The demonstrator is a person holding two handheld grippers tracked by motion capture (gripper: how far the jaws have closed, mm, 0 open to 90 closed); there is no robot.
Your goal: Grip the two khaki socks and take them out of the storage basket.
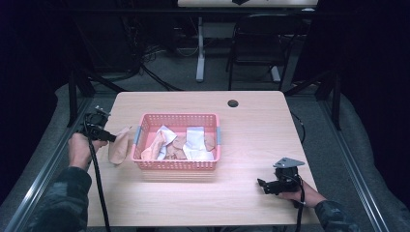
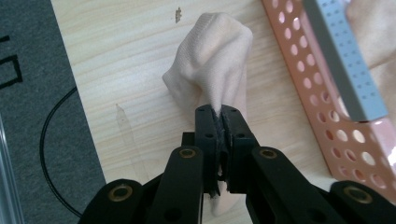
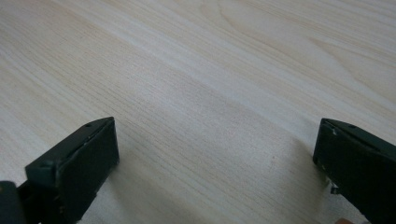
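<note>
Left tool [image 2: 219,112] is clenched on a beige cloth [image 2: 212,60] at centre left, just beside the pink basket [image 1: 176,165]; right tool [image 3: 215,158], jaws apart, rests lower right on the worktop [image 1: 251,125]

The high view looks down on the whole table [image 1: 251,125]. The left gripper view sits very close above its left edge, beside the pink basket [image 2: 327,116].

Light wood-grain table [image 1: 251,140], cable hole near far edge; pink perforated basket [image 1: 176,164] stands left of centre, beige sock [image 2: 210,60] just beside it
</note>
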